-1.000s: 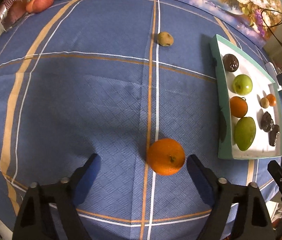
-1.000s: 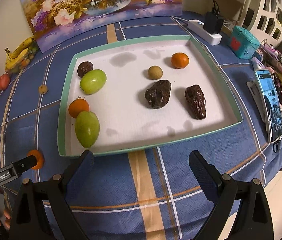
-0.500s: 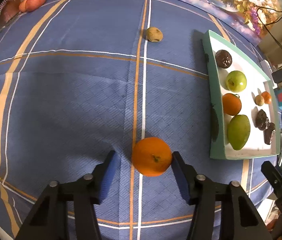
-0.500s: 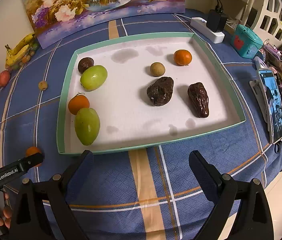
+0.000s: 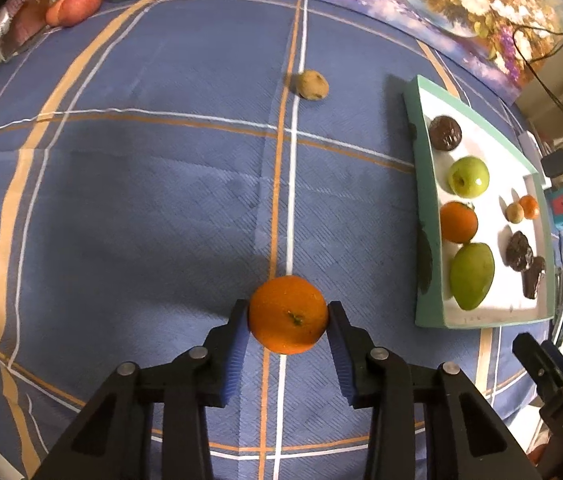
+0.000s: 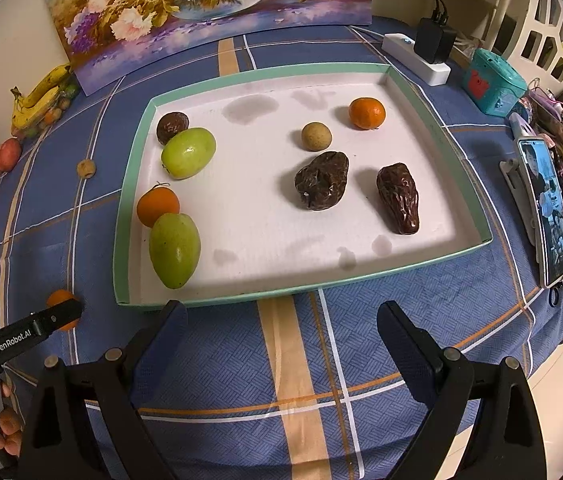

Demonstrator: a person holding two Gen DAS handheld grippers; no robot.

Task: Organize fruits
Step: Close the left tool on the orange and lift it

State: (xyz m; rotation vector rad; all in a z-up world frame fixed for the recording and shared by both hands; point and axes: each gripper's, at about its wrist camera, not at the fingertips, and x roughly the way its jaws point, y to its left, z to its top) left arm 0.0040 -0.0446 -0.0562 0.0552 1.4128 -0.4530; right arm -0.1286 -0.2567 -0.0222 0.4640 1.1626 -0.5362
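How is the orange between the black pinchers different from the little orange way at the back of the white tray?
The round orange on the blue tablecloth looks larger than the small orange in the tray's far corner. It is squeezed between the left gripper pads, while the small one sits untouched. It lies outside the green-rimmed white tray; the small one lies inside. Both are round and orange.

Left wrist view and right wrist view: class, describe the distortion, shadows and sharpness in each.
Left wrist view: fisheye bends the tablecloth stripes, dark vignette corners; the orange between the left tongs is sharp, shadow behind it. Right wrist view: the tray edges bow; fruit sharp with soft shadows; right tongs open.
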